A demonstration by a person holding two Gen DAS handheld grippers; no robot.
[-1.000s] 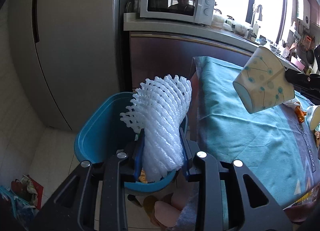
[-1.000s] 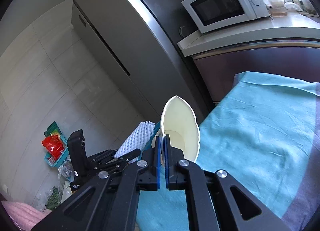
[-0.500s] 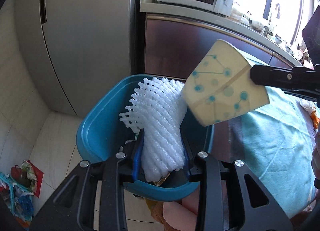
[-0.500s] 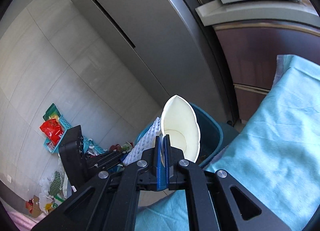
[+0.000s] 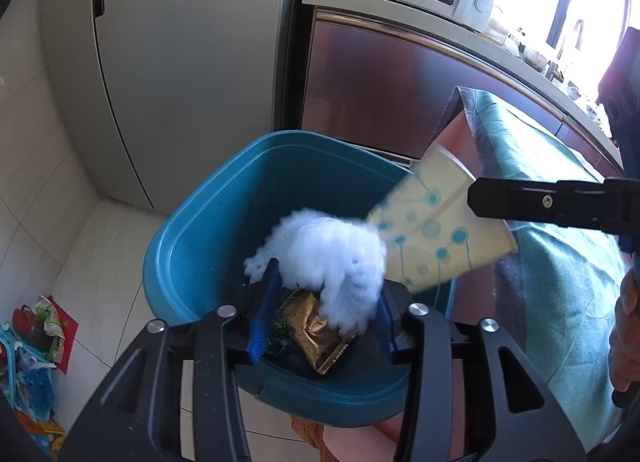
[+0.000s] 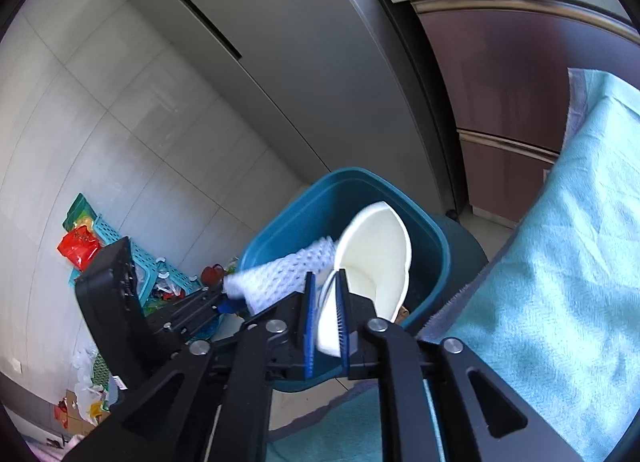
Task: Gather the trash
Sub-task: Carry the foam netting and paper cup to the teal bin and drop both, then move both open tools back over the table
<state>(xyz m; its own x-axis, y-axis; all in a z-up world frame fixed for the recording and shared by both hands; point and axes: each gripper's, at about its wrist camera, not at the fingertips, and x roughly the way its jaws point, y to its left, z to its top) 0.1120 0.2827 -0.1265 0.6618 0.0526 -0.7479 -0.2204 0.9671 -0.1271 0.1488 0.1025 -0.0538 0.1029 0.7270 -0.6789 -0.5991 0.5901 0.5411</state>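
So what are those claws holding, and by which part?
Unclear: white foam fruit net between left gripper fingers, dotted paper cup's rim between right gripper's; both blurred.
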